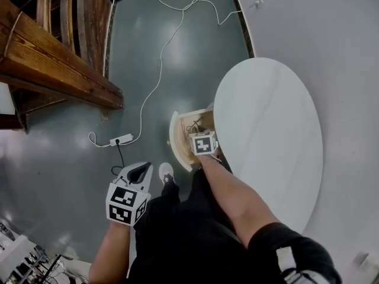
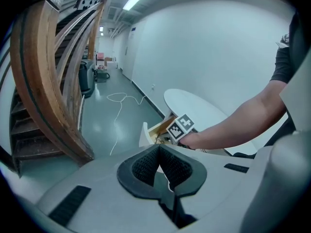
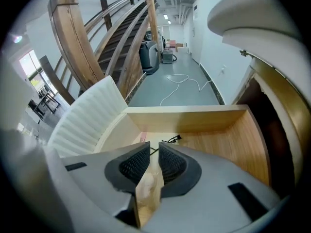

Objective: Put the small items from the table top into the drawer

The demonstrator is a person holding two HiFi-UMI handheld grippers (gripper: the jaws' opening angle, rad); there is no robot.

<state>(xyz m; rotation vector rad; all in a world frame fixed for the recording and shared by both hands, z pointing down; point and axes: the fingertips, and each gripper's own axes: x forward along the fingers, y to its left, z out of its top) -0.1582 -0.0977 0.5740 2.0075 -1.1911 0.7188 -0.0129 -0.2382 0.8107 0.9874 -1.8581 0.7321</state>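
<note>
Inside the drawer (image 3: 194, 120), the right gripper (image 3: 154, 148) points steeply down, jaws slightly apart, with a small pale item (image 3: 147, 182) in the gap at 6 o'clock. It seems to lie loose rather than pinched. A black cable (image 3: 171, 140) lies just beyond at 12 o'clock. From the drawer, the left gripper (image 1: 140, 171) hangs at 8 o'clock, well apart, jaws together and empty. The right hand is nearer.

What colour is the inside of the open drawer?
Light, pale wood grain on the floor and walls of the drawer. The right gripper view shows it best.
</note>
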